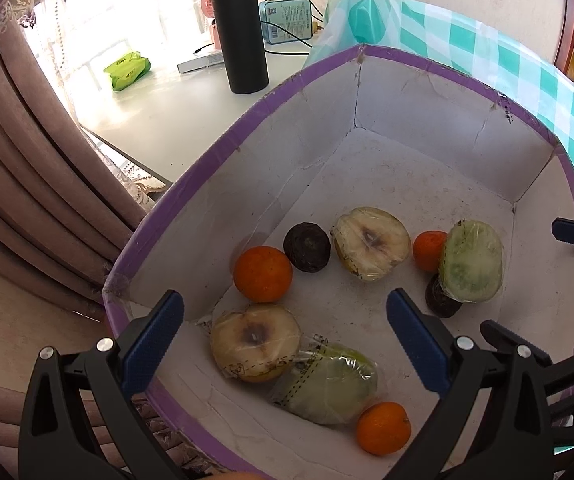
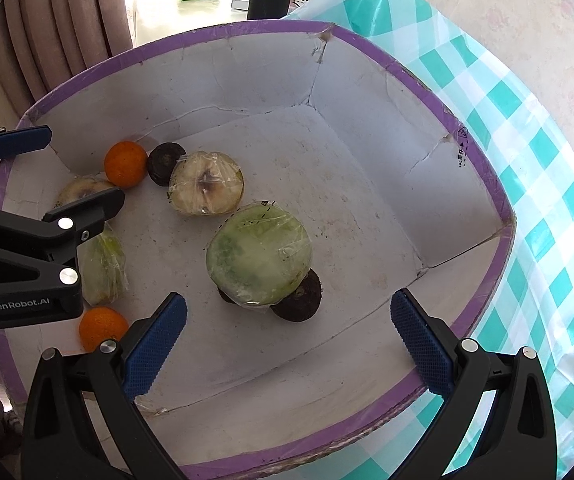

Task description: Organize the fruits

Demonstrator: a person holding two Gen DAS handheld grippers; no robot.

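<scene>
Left wrist view shows items the right view crops or hides: a whole matte black flask [image 1: 239,32] with steel rim, a teal tin [image 1: 286,21] with unreadable print, and a third orange [image 1: 430,250] behind the green melon half [image 1: 471,266]. Right wrist view alone gives readable writing: "GenRobot.AI" on the left gripper [image 2: 67,168] body. Both grippers hang over the white cardboard box [image 1: 427,112] with its purple-taped rim, jaws spread wide, holding nothing; right gripper [image 2: 287,332], blue ribbed pads [image 2: 155,344]. All fruit lies on the creased box floor: cling-wrapped browned apple halves [image 1: 371,243] [image 1: 255,342], a wrapped green piece [image 1: 327,384], pitted oranges [image 1: 263,274] [image 1: 384,428], and dark wrinkled round fruits [image 1: 307,246] [image 2: 299,296]. The melon half leans on one of these.
</scene>
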